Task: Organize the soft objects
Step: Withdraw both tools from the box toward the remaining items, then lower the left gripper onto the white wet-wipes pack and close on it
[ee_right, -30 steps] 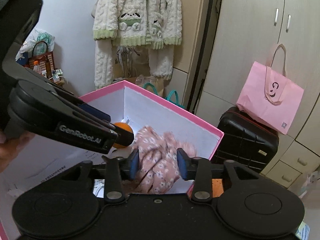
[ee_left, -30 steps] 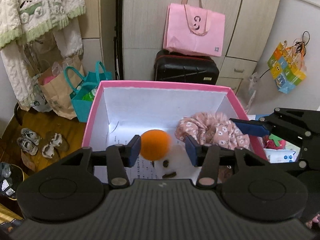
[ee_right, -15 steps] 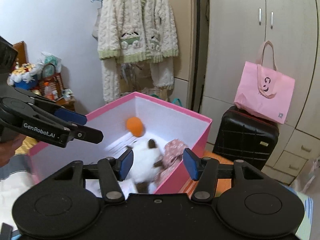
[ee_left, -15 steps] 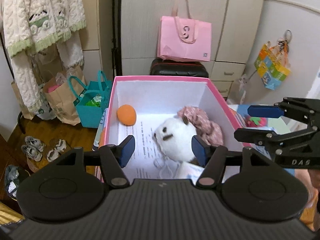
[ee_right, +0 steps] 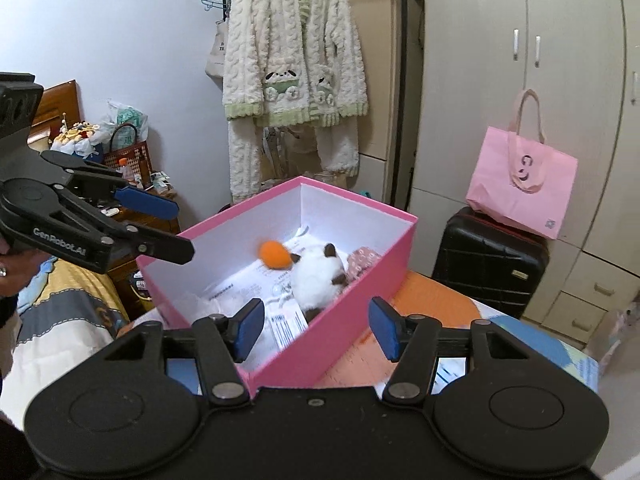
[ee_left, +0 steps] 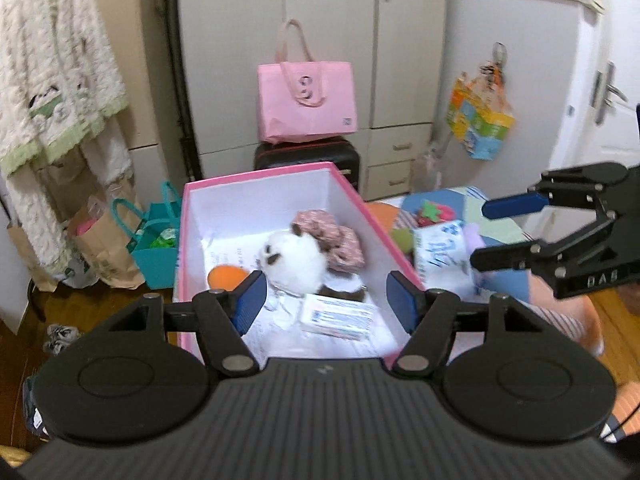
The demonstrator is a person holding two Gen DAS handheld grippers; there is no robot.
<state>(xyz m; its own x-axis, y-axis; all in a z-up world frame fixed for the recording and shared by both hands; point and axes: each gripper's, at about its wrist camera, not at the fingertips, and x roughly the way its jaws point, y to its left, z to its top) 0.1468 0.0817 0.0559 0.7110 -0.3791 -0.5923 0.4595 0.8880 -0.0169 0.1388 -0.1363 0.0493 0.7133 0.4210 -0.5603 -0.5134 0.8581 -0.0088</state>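
Hovering just short of the box's near wall, the left gripper [ee_left: 323, 300] had its blue-padded jaws parted to a middling gap after just widening, with nothing between them. The right gripper [ee_right: 316, 328] hung over the box's near corner in the same condition, its jaws also just spread and empty; in the left wrist view it stood off to the right [ee_left: 496, 236], above a patchwork surface, while the right wrist view showed the left one at the far left [ee_right: 168, 228], held by a hand [ee_right: 14, 268]. Beyond both pairs of jaws sat the rectangular pink cardboard box with a white interior [ee_left: 352, 196], open at the top. Inside it lay a fluffy white plush toy with dark brown ears [ee_left: 294, 260], near the middle of the floor; a crumpled pink floral fabric piece [ee_left: 336, 236] touched it on the far right side, and a soft orange ball [ee_left: 226, 276] rested near the left wall, apart from the toy. White printed papers [ee_left: 340, 316] lined the near part of the box floor. Outside the box to the right, a white packet with blue markings [ee_left: 440, 248] lay among other small items. Behind the box stood a black hard-shell suitcase [ee_right: 488, 260] with a pink tote bag [ee_right: 520, 184] on top, against pale wardrobe doors [ee_left: 320, 40]. A cream knitted cardigan with green trim [ee_right: 296, 60] hung on the wall to the left.
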